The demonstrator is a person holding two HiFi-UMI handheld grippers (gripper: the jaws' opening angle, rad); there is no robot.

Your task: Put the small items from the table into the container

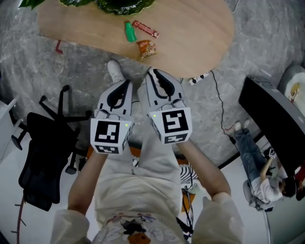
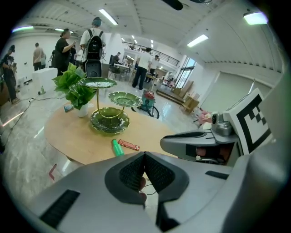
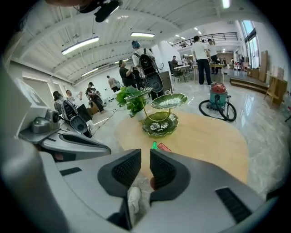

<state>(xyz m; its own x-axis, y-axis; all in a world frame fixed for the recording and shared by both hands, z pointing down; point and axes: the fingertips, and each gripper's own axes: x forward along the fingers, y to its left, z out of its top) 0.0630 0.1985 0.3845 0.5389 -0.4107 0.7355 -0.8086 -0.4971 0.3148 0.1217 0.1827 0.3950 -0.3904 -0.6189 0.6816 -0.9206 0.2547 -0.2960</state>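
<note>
On the oval wooden table (image 1: 190, 33) lie a green bottle (image 1: 129, 32), a red bar (image 1: 145, 29) and an orange snack packet (image 1: 147, 48). Behind them stands a green tiered dish (image 1: 125, 5), which is cut off by the top edge. Both grippers hang short of the table, side by side above the floor. In its own view my left gripper (image 2: 144, 155) has its pads touching, with nothing in it, and points at the bottle (image 2: 116, 147) and bar (image 2: 128, 145). My right gripper (image 3: 145, 159) shows a narrow empty gap and faces the dish (image 3: 159, 123).
A black office chair (image 1: 47, 143) stands left of me. On the floor by the table's near edge lies a power strip (image 1: 199, 78) with its cable. A person sits at a dark desk (image 1: 271, 114) on the right. A potted plant (image 2: 75, 86) stands on the table's far side, and several people stand behind it.
</note>
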